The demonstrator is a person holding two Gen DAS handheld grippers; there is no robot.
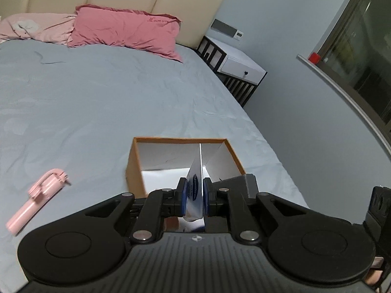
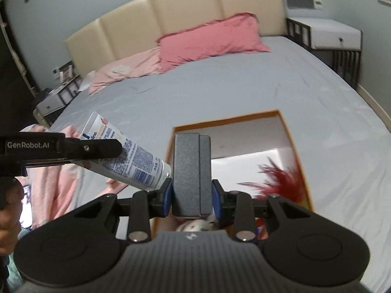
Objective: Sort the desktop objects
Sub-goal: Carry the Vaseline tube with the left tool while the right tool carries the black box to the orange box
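Note:
My left gripper (image 1: 195, 191) is shut on a white tube with blue print (image 1: 195, 183), seen edge-on in the left wrist view. The right wrist view shows that tube (image 2: 132, 161) slanting down toward the box, its cap end lowest, with the left gripper (image 2: 117, 153) clamped on it. My right gripper (image 2: 191, 196) is shut on a dark grey rectangular case (image 2: 191, 168) held upright over the near edge of the box. An orange cardboard box with a white inside (image 1: 135, 161) (image 2: 284, 127) lies open on the bed below both grippers. A red feathery thing (image 2: 281, 180) lies inside it.
A pink selfie stick (image 1: 36, 200) lies on the grey sheet (image 1: 97, 102) left of the box. Pink pillows (image 1: 124, 29) rest against the cream headboard. A white nightstand (image 1: 242, 68) stands right of the bed, beside a window ledge (image 1: 342, 92). A pink blanket (image 2: 56, 183) lies lower left.

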